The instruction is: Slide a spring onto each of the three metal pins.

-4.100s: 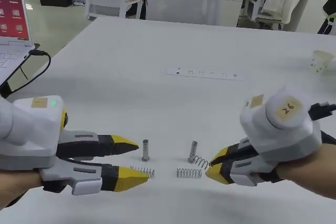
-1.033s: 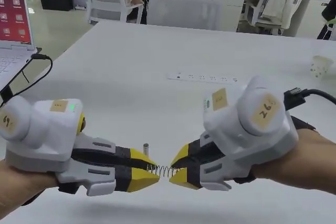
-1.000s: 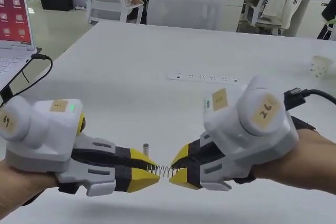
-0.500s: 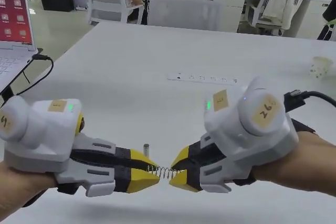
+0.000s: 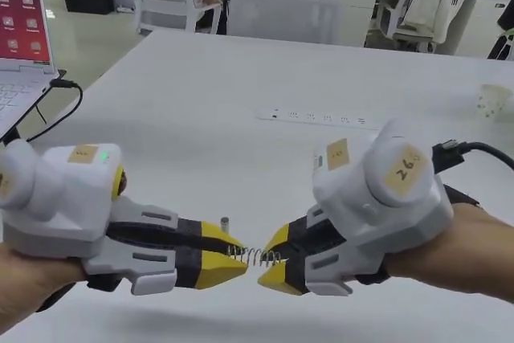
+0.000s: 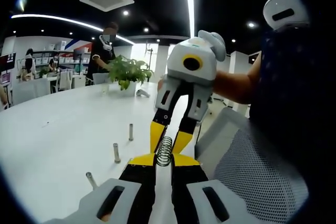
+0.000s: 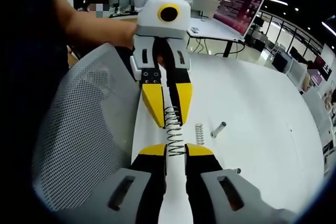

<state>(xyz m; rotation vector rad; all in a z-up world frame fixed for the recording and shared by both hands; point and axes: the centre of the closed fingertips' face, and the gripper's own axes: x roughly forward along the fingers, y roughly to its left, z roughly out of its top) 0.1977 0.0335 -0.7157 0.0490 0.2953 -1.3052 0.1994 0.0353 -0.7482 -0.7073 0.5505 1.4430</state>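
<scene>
Spring, clamped endwise by the left hand-held gripper and right hand-held gripper, could be flung off if overstretched.

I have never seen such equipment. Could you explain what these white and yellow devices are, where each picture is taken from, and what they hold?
There is no robot: a person holds one two-jaw gripper in each hand. The wide picture comes from a camera on the person's head; each round picture from a camera on one gripper. The left gripper and the right gripper each pinch one end of the same spring. On the white table stand three metal pins; another spring lies there.
</scene>
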